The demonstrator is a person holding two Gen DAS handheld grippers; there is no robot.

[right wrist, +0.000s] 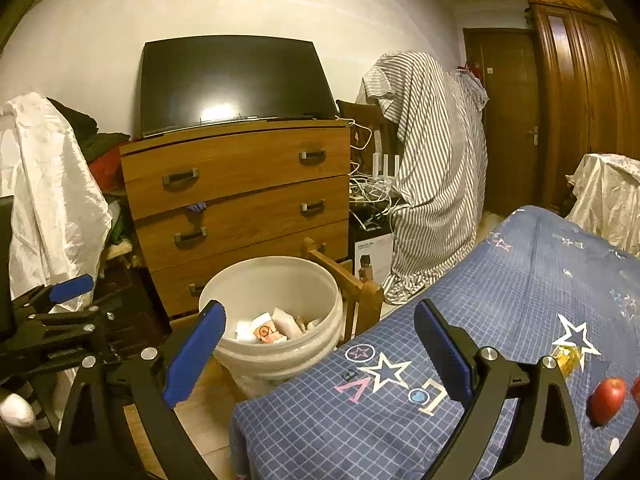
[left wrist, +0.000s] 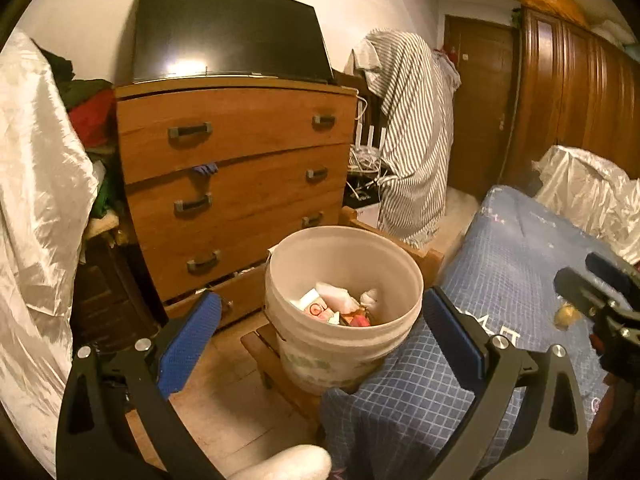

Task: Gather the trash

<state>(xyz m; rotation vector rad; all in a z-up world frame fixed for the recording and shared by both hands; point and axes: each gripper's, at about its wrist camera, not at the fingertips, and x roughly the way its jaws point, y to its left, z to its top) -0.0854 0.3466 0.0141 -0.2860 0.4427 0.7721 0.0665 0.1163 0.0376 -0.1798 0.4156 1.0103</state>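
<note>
Both tools empty, blue pads spread wide with nothing between them. Left tool (left wrist: pixel 320 332) held just above and short of the bucket (left wrist: pixel 344 248), which fills the gap ahead between its pads; aimed there presumably because the bucket is where trash goes. Inside it, trash (left wrist: pixel 332 306) already: white wrappers, a small printed carton, something red. Bucket perched on a wooden stool (left wrist: pixel 276 364), probably to raise its rim near bed height so drops are short. Dresser (left wrist: pixel 236 160) with a dark screen (left wrist: pixel 228 32) on top, straight ahead beyond the bucket.

Right tool (right wrist: pixel 320 348) poised over the corner of the bed (right wrist: pixel 500 280), bucket ahead toward its left pad, blue checked cover under its right pad. Left tool seen off to its left, low, at the frame edge (right wrist: pixel 60 320). To the right of the right tool, on the cover: a yellow wrapper (right wrist: pixel 566 356), crinkled and glossy, likely the next piece to collect; nearer, beside it, a red apple (right wrist: pixel 608 400), whole by the look of it, so perhaps not trash. From the left wrist view the same wrapper (left wrist: pixel 566 314) shows just under the right tool's tip (left wrist: pixel 600 292).

Judged: mid-task, some pieces binned, wrapper still out. Next move likely a swing of the right tool rightward to it; thin film, so a low, flat pinch needed to avoid catching the cover.
</note>
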